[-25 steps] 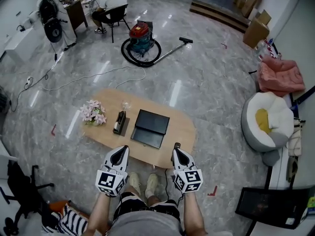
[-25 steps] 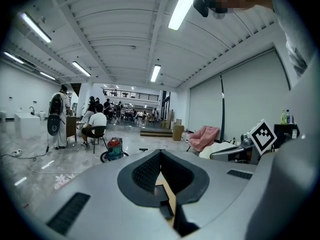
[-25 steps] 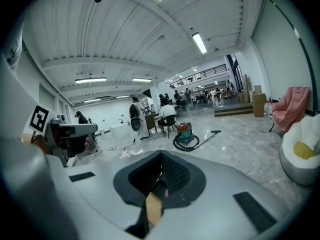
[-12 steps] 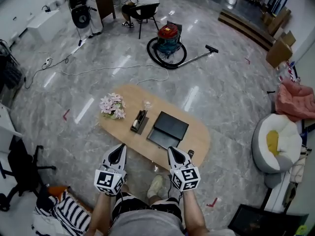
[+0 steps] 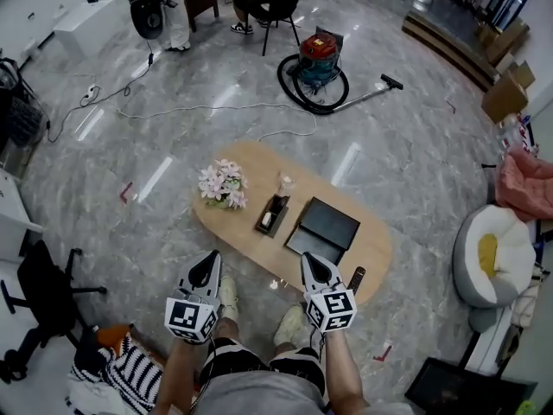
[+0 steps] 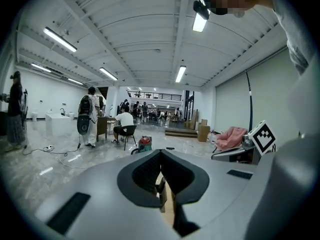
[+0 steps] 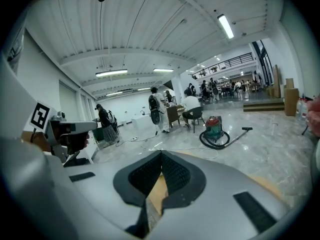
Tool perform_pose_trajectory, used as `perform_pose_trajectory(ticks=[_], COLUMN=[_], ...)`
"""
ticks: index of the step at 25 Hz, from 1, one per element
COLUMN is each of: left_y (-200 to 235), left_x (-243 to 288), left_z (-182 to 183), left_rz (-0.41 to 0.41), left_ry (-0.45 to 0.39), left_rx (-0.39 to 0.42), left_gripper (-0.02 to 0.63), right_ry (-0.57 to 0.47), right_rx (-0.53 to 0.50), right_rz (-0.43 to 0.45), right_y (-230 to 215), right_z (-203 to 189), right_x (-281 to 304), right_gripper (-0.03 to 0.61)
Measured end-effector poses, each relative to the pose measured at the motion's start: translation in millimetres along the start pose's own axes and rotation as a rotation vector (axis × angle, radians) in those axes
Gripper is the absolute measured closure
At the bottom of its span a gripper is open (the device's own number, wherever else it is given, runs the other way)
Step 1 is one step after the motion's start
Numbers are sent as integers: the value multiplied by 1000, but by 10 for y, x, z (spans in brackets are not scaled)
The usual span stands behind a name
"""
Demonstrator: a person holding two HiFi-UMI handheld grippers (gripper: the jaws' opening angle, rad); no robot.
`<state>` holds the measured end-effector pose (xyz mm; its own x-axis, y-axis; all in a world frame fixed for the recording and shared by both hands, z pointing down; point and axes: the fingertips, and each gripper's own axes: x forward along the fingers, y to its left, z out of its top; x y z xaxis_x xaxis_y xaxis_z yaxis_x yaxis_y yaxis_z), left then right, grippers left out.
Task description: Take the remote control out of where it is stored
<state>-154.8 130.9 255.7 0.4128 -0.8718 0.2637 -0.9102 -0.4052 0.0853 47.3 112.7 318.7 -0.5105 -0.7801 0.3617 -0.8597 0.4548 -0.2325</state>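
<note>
Wooden bench carries a dark holder at twelve o'clock; left gripper and right gripper, fingers closed and empty, could topple it.

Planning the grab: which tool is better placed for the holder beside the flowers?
Right, probably: the right tool is at the table edge near the holder; the left tool is over floor.

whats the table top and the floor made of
The table looks like light wood or wood laminate with a matte finish: an even tan surface with no glare. The floor seems to be polished grey stone or marble-look tile: cloudy veining and bright reflected light streaks.
</note>
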Motion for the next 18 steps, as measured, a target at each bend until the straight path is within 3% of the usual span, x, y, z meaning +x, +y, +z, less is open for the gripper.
perform_pose_trajectory(ticks=[6, 18], left_y=[478, 1008], left_x=[81, 468], left_z=[-104, -720], left_rz=[-21, -97], left_ry=[32, 112], left_rx=[13, -15], left_gripper=[607, 606], right_ry=[34, 138], right_rx=[6, -2], right_rz=[-28, -68], right_y=[147, 235], right_z=[-115, -663], right_x=[455, 1316], right_gripper=[569, 569])
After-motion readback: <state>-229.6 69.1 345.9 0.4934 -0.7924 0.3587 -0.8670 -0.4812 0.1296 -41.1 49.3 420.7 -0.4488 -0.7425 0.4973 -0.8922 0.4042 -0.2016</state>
